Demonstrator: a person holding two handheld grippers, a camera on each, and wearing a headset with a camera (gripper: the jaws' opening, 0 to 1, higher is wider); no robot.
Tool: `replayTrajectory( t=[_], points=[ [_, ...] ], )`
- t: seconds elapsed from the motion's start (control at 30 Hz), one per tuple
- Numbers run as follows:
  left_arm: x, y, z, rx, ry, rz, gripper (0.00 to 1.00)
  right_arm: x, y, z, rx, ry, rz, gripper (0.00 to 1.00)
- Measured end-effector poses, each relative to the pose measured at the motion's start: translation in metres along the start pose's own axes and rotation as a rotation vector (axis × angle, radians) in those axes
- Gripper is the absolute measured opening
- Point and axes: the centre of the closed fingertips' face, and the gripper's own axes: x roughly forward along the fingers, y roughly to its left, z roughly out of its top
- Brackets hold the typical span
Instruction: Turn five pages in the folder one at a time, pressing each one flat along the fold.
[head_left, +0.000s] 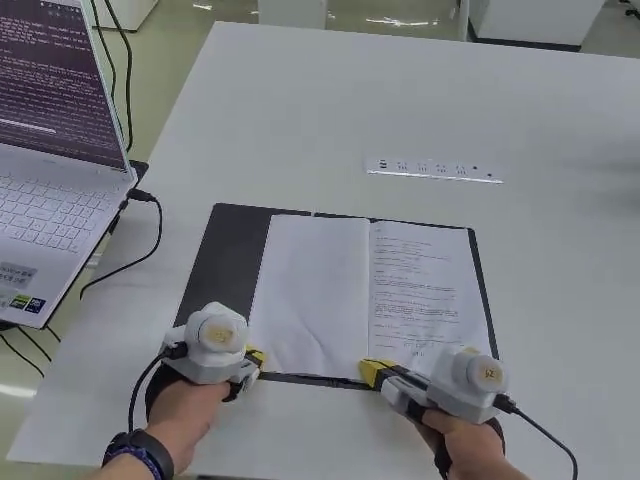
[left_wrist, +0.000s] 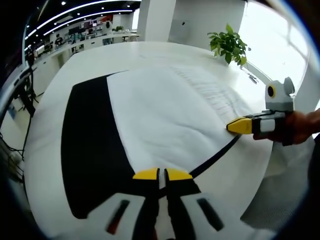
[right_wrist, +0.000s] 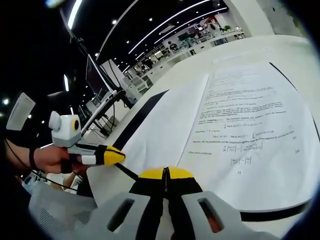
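Observation:
A black folder (head_left: 225, 262) lies open on the white table. A blank white page (head_left: 308, 290) covers its left half and a printed page (head_left: 420, 285) lies on the right. My left gripper (head_left: 256, 357) rests at the folder's near edge below the blank page, jaws shut with nothing between them (left_wrist: 159, 174). At the bottom of the fold my right gripper (head_left: 369, 371) is shut too, its yellow tips touching the near edge of the printed page (right_wrist: 240, 125). The left gripper view shows the right gripper (left_wrist: 235, 126) at the right. The right gripper view shows the left gripper (right_wrist: 117, 156) at the left.
An open laptop (head_left: 45, 160) stands at the table's left edge, with black cables (head_left: 150, 235) trailing toward the folder. A power strip panel (head_left: 432, 170) is set into the table beyond the folder. A potted plant (left_wrist: 229, 46) stands far off.

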Motion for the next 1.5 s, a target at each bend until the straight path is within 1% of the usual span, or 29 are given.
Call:
replayTrajectory(
  t=[0.07, 0.13, 0.27, 0.33, 0.4, 0.5, 0.57, 0.73, 0.83, 0.87, 0.93, 1.07, 1.17, 1.2, 1.27, 1.37, 1.47, 1.5],
  points=[
    [-0.001, -0.004, -0.001, 0.023, 0.004, -0.018, 0.07, -0.001, 0.002, 0.000, -0.005, 0.017, 0.014, 0.00],
    [-0.001, -0.007, -0.001, 0.022, 0.013, -0.026, 0.10, -0.001, 0.004, 0.000, -0.010, 0.030, 0.027, 0.02],
    [-0.002, -0.012, -0.001, 0.023, 0.027, -0.040, 0.16, -0.004, 0.012, 0.003, -0.034, 0.047, 0.059, 0.13],
    [-0.005, -0.016, 0.000, 0.005, 0.020, -0.053, 0.20, -0.007, 0.014, 0.004, -0.048, 0.052, 0.066, 0.19],
    [-0.008, -0.017, 0.000, 0.012, 0.020, -0.050, 0.21, -0.010, 0.014, 0.004, -0.053, 0.060, 0.073, 0.23],
    [-0.013, -0.018, 0.002, 0.011, 0.014, -0.053, 0.24, -0.017, 0.013, 0.004, -0.061, 0.061, 0.074, 0.26],
    [-0.016, -0.017, 0.004, 0.012, 0.005, -0.048, 0.25, -0.021, 0.012, 0.005, -0.064, 0.056, 0.075, 0.28],
    [-0.028, -0.019, 0.014, 0.005, -0.026, -0.043, 0.29, -0.036, 0.009, 0.011, -0.100, 0.043, 0.064, 0.34],
    [-0.035, -0.022, 0.019, 0.021, -0.036, -0.044, 0.31, -0.046, 0.005, 0.017, -0.111, 0.025, 0.049, 0.35],
    [-0.038, -0.025, 0.022, 0.032, -0.046, -0.050, 0.31, -0.050, 0.002, 0.021, -0.113, 0.008, 0.037, 0.35],
    [-0.042, -0.027, 0.024, 0.048, -0.052, -0.050, 0.31, -0.057, -0.001, 0.024, -0.117, -0.009, 0.028, 0.36],
    [-0.050, -0.030, 0.033, 0.064, -0.073, -0.052, 0.33, -0.068, -0.007, 0.030, -0.144, -0.024, 0.012, 0.41],
    [-0.056, -0.031, 0.040, 0.072, -0.093, -0.052, 0.34, -0.078, -0.010, 0.036, -0.144, -0.046, -0.001, 0.43],
    [-0.059, -0.033, 0.042, 0.075, -0.100, -0.059, 0.35, -0.080, -0.011, 0.037, -0.148, -0.048, -0.005, 0.44],
    [-0.063, -0.032, 0.044, 0.074, -0.112, -0.055, 0.36, -0.085, -0.014, 0.038, -0.153, -0.051, -0.011, 0.45],
    [-0.069, -0.032, 0.045, 0.087, -0.123, -0.054, 0.38, -0.092, -0.016, 0.041, -0.164, -0.055, -0.020, 0.46],
    [-0.075, -0.030, 0.044, 0.093, -0.123, -0.054, 0.41, -0.100, -0.022, 0.042, -0.210, -0.047, -0.040, 0.48],
    [-0.077, -0.029, 0.042, 0.099, -0.120, -0.048, 0.43, -0.102, -0.023, 0.042, -0.212, -0.048, -0.042, 0.48]
  ],
)
